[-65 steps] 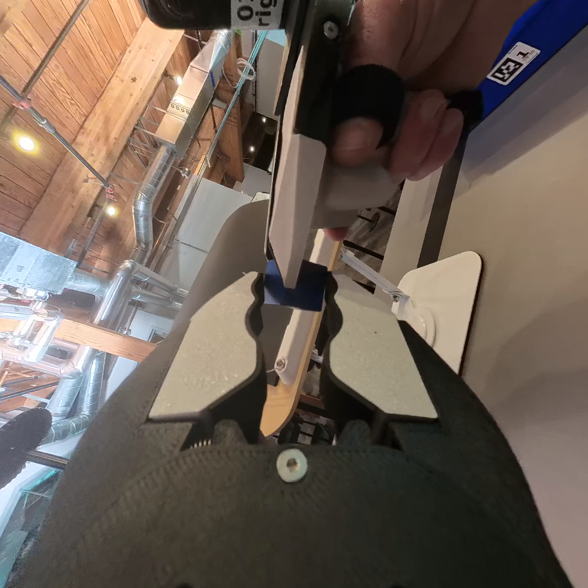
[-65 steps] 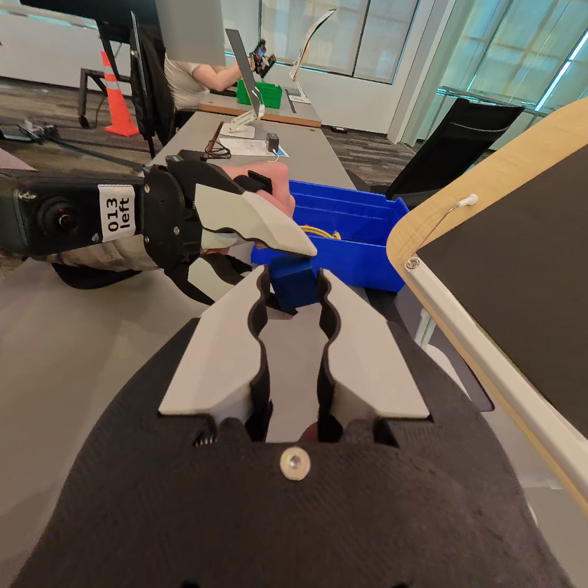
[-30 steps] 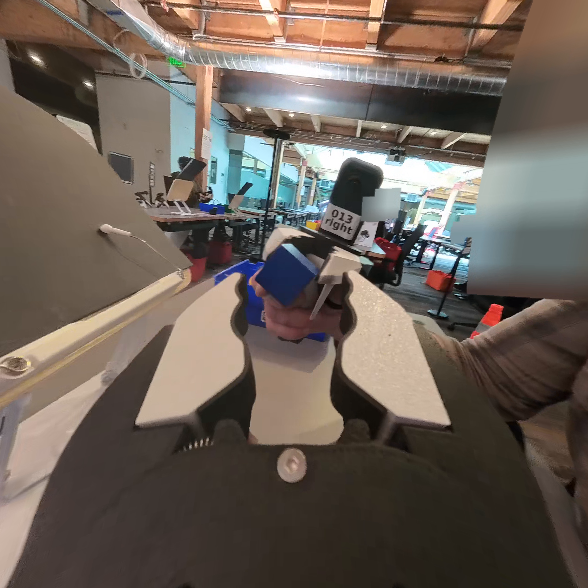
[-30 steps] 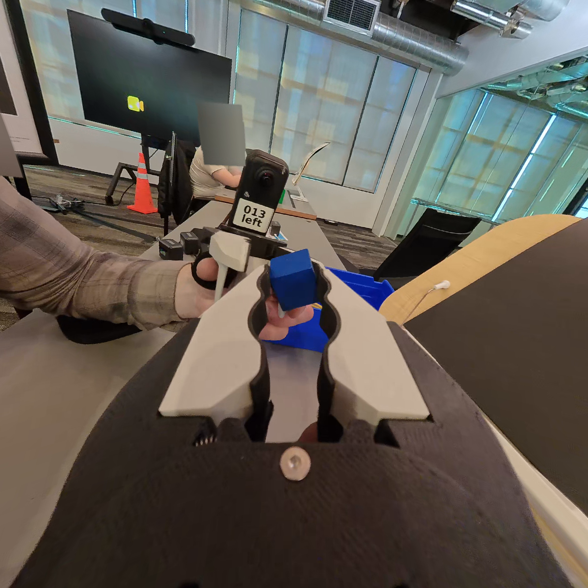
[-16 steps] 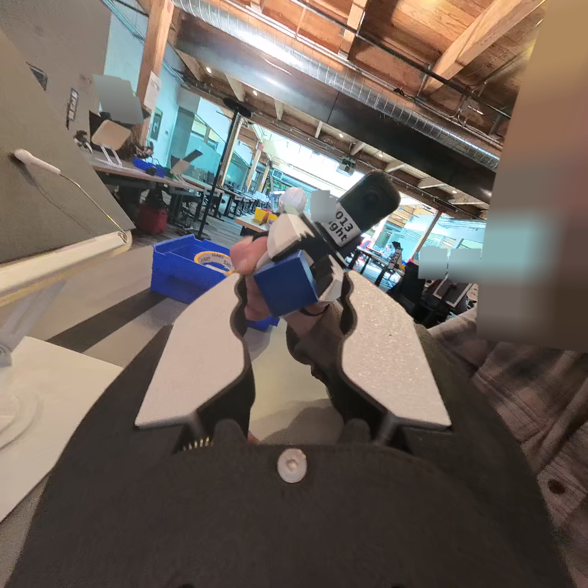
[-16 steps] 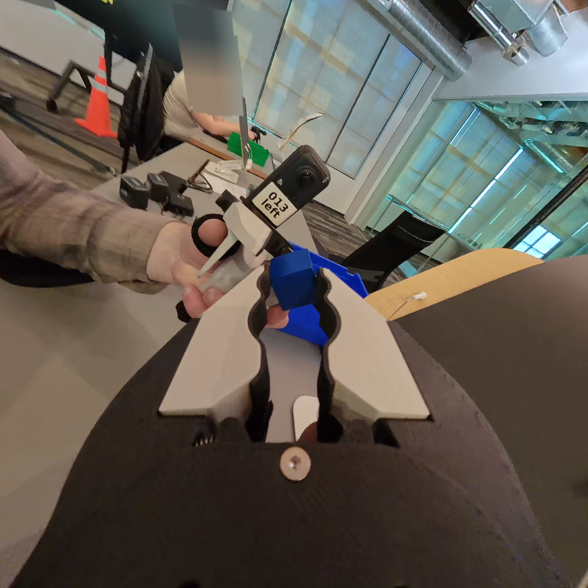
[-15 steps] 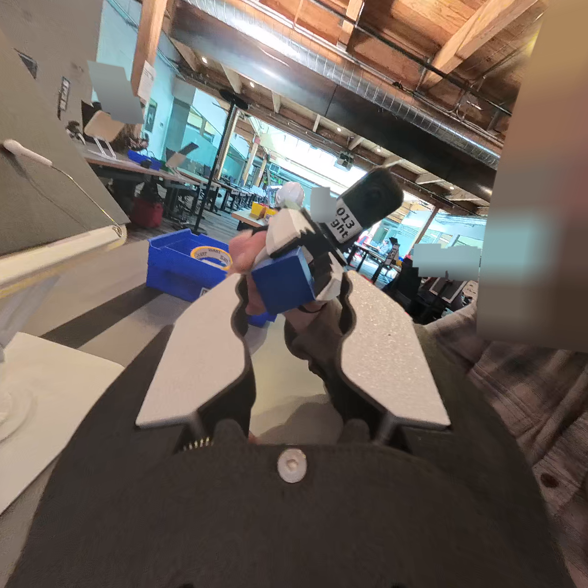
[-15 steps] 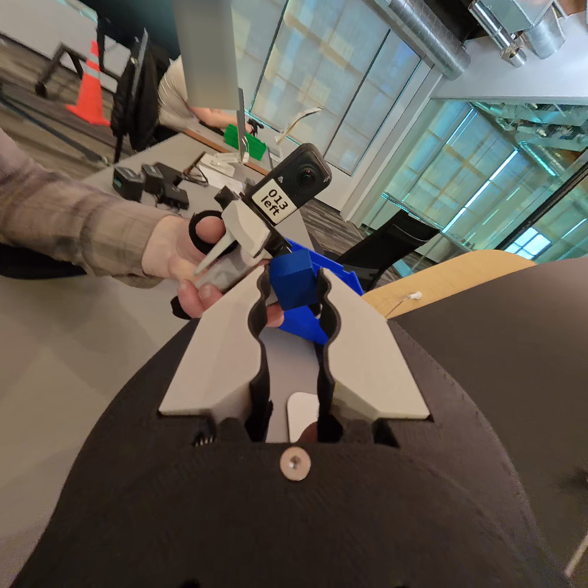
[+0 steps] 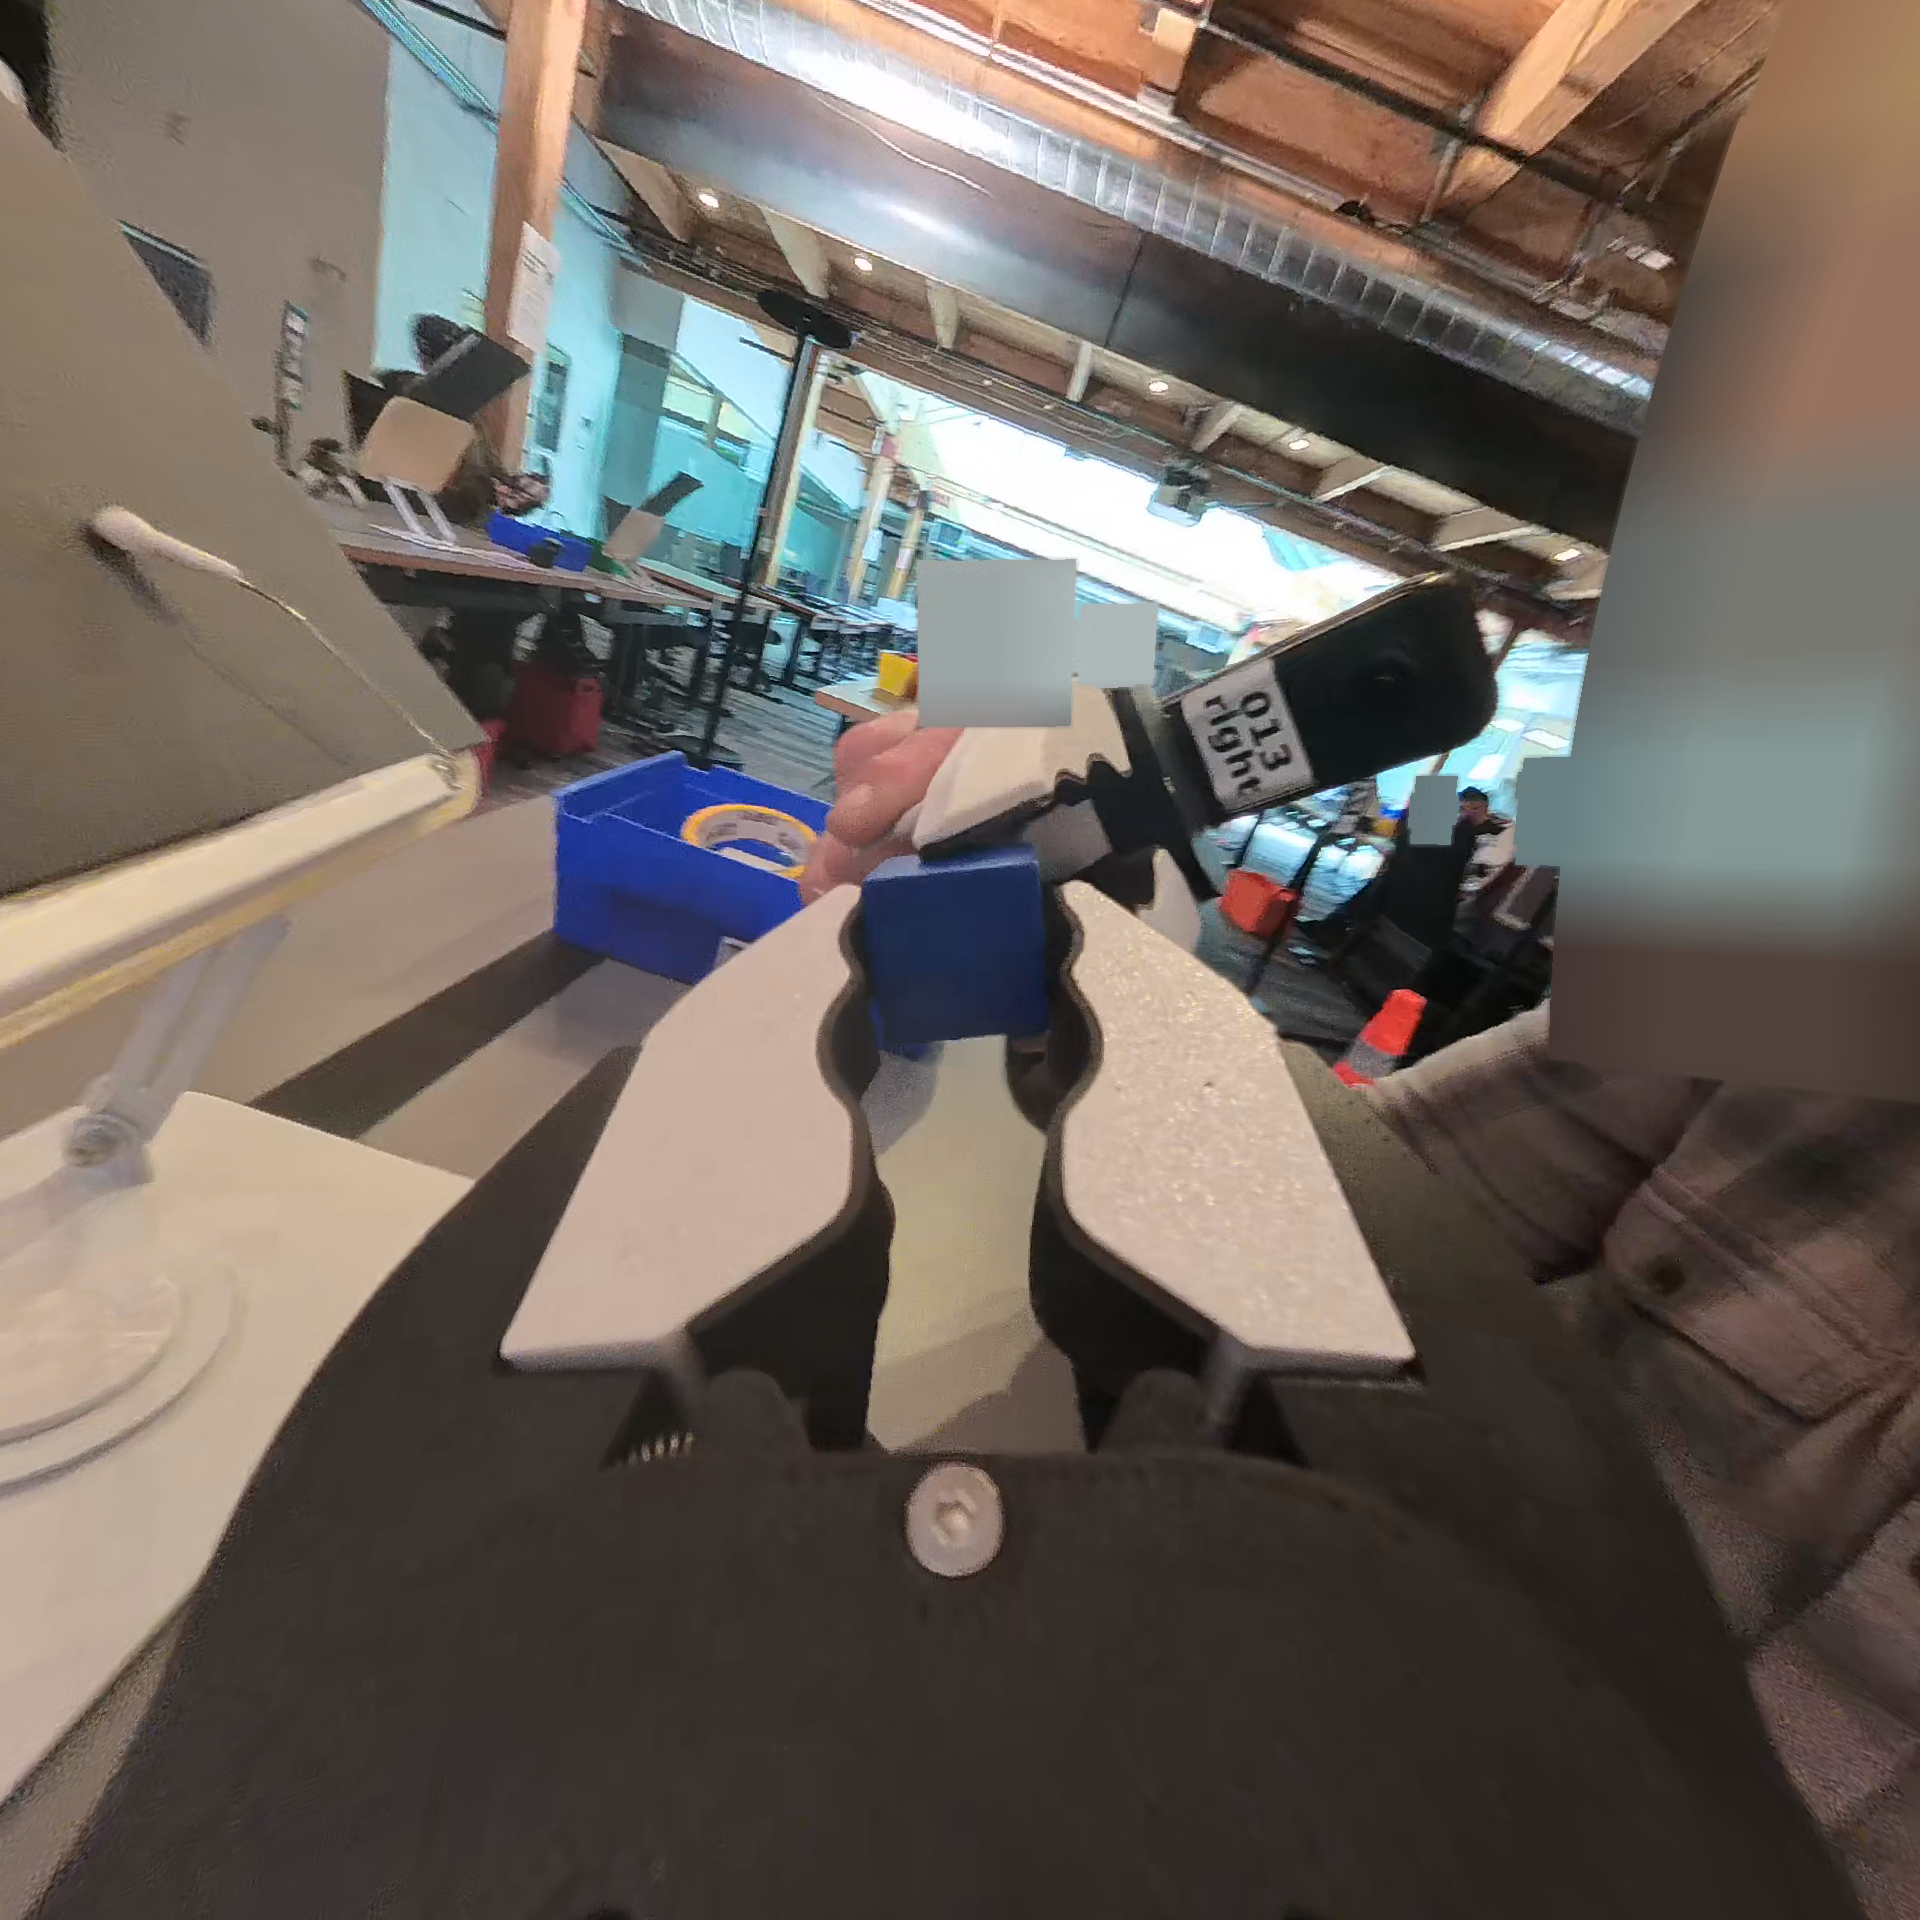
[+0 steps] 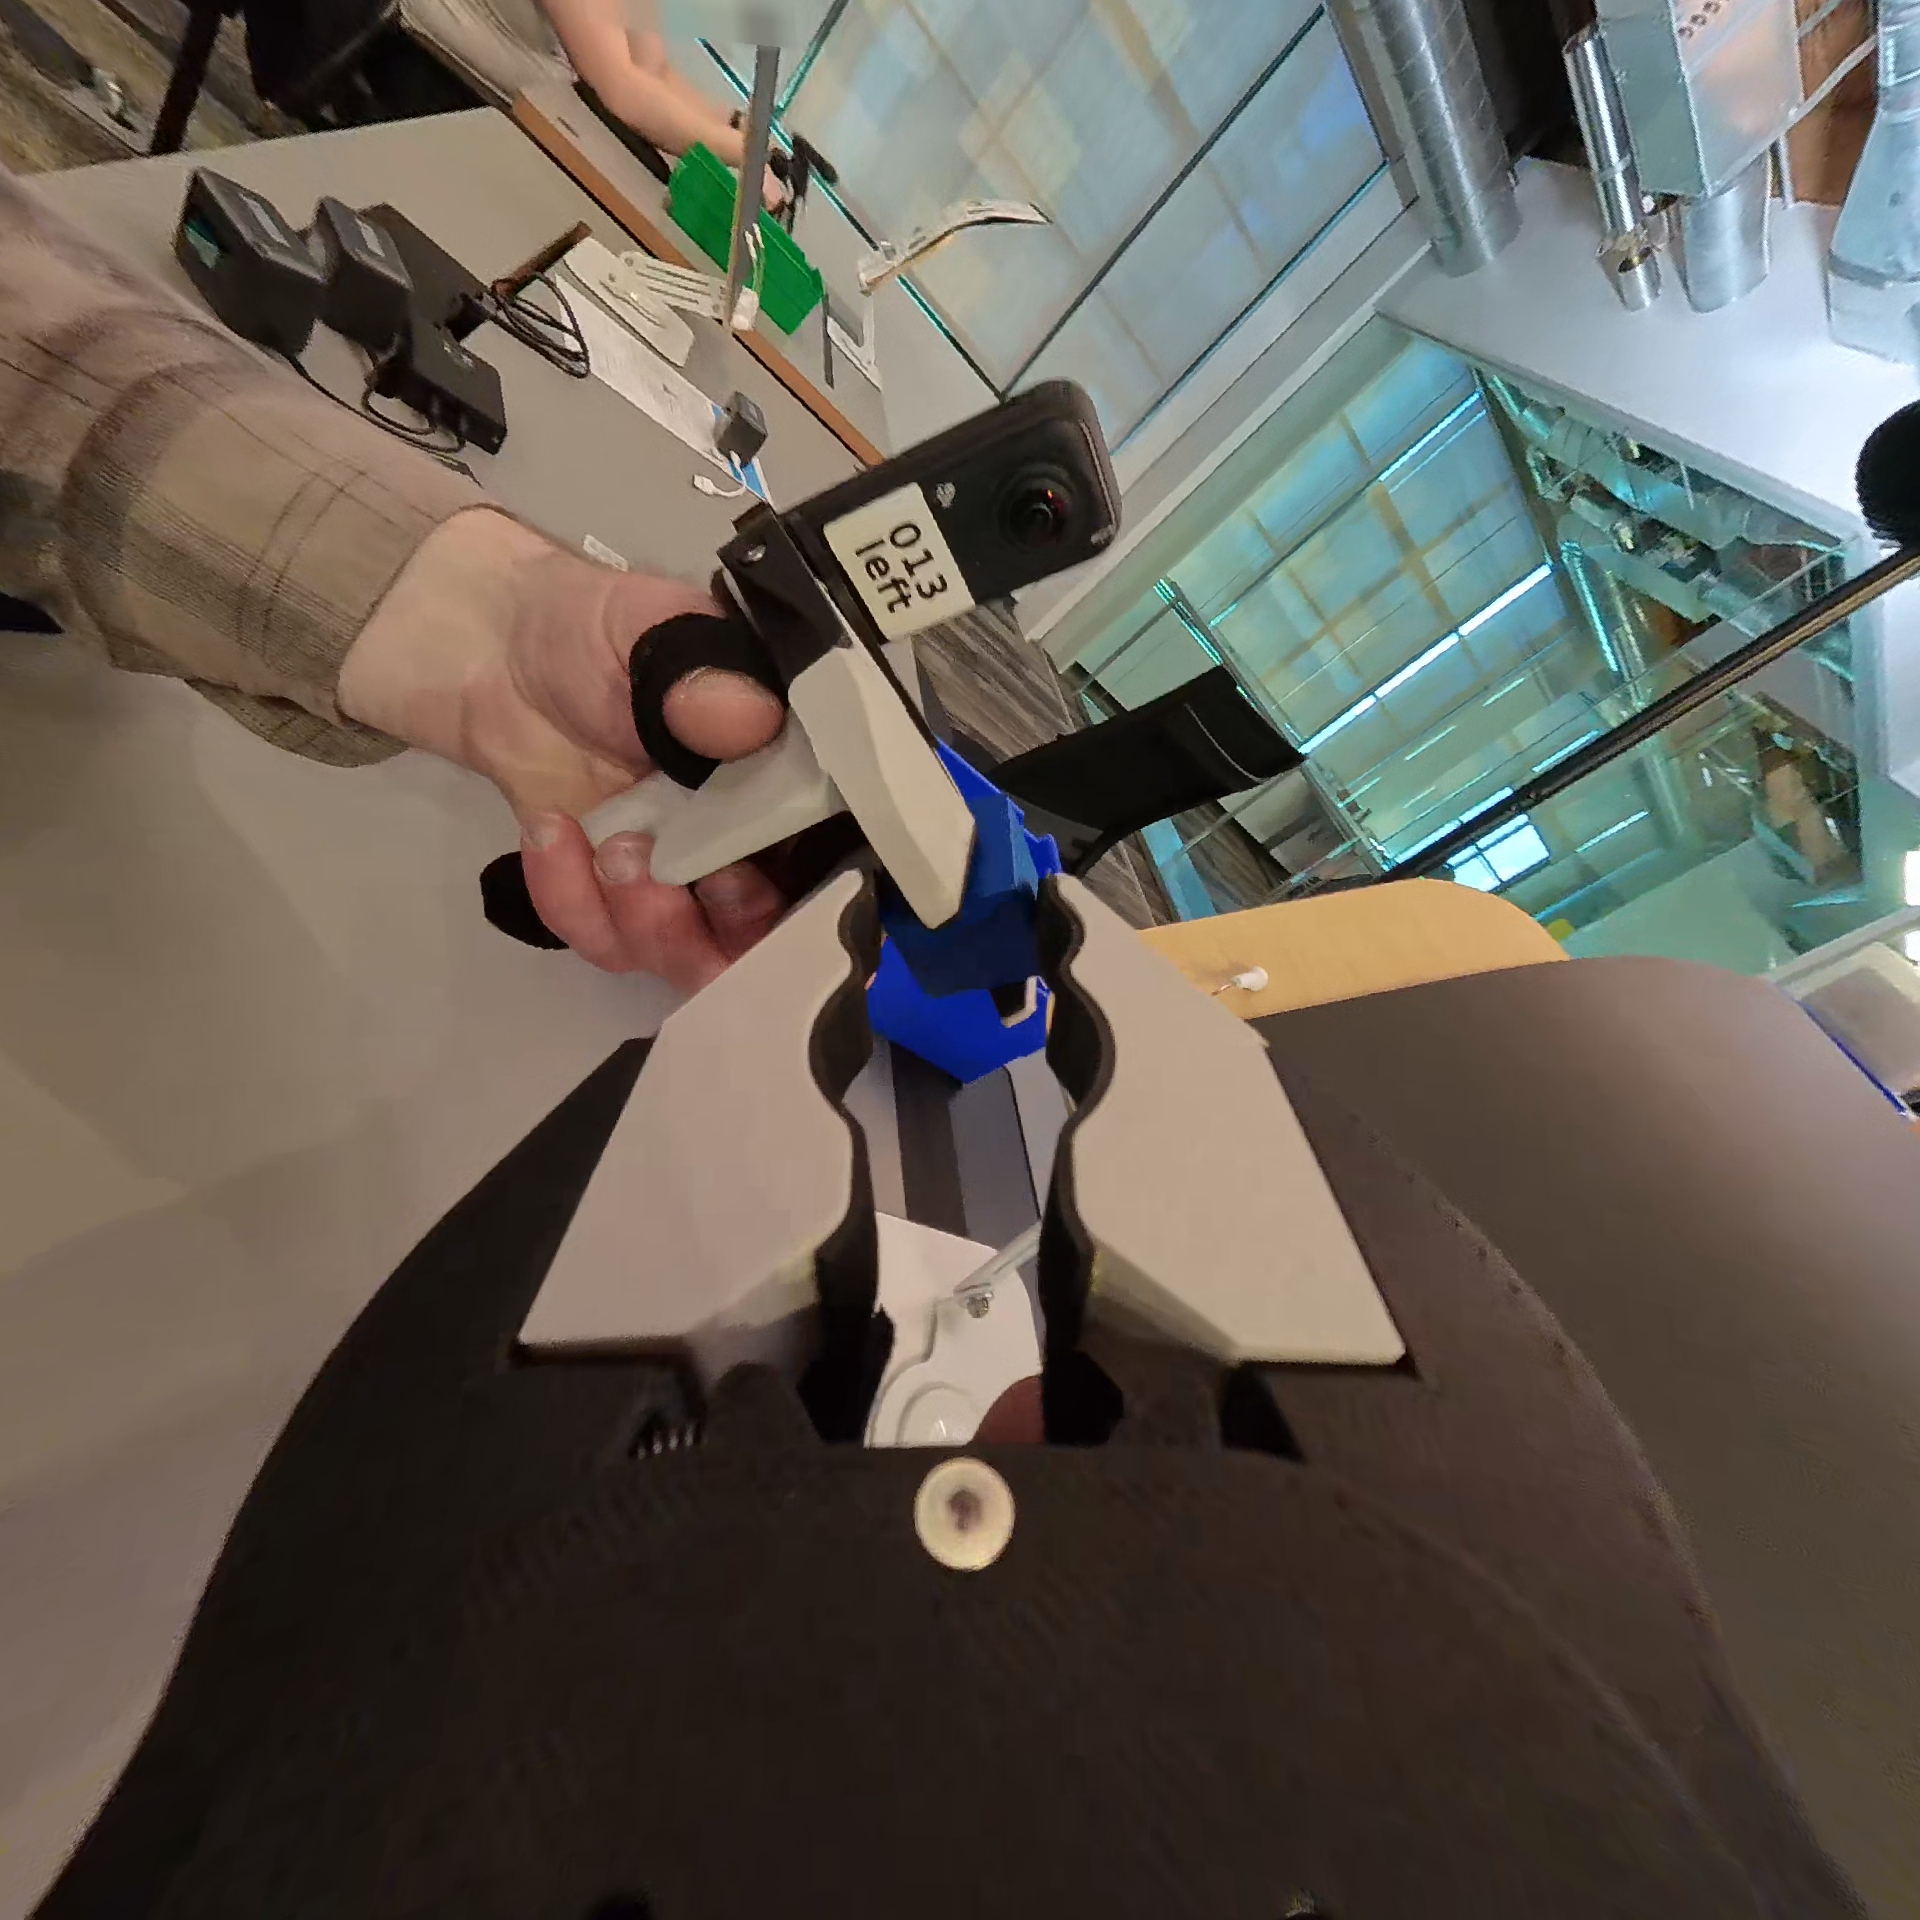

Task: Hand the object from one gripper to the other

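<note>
above the grey table [image 9: 436, 997], both grippers' jaws clamp one blue block [image 9: 956, 961] from crossing sides.

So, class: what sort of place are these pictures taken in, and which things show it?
Probably an open-plan office or workshop: an exposed metal duct under wooden ceiling beams, rows of desks behind, and glass partition walls.
</note>
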### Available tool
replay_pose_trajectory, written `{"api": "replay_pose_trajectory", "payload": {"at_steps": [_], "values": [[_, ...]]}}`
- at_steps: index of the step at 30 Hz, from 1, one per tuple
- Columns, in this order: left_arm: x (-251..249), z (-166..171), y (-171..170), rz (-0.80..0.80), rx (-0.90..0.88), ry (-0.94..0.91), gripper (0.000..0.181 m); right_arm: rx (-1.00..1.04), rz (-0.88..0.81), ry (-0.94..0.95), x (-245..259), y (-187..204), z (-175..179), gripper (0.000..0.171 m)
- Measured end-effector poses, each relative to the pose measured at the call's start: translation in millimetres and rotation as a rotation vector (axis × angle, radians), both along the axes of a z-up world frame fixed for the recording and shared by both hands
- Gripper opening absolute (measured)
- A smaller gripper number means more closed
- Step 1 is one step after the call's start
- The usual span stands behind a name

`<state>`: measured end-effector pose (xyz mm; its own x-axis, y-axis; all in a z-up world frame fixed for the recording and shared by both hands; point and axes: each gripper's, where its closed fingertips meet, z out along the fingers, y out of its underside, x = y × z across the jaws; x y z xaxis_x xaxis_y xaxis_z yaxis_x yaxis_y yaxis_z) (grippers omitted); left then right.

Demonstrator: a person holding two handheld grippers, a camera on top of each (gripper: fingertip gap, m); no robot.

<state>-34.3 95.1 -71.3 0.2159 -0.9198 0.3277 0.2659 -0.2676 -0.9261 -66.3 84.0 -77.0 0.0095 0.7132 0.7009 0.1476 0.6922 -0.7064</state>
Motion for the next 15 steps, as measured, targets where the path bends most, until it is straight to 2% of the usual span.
{"api": "replay_pose_trajectory", "payload": {"at_steps": [3,8,11,15], "values": [[-9.5,2.9,13.8,0.194,0.133,0.082,0.029,-0.018,-0.03,-0.05,4.8,4.0,-2.7,0.045],[-42.1,13.0,37.1,0.731,0.524,0.428,0.029,-0.295,-0.048,0.077,11.9,19.7,21.9,0.04],[-54.7,22.8,39.1,0.984,0.71,0.598,0.029,-0.459,-0.05,0.152,0.4,23.5,30.1,0.04],[-58.1,23.7,38.8,1.187,0.959,0.866,0.029,-0.608,-0.055,0.179,-18.6,22.7,25.9,0.047]]}}
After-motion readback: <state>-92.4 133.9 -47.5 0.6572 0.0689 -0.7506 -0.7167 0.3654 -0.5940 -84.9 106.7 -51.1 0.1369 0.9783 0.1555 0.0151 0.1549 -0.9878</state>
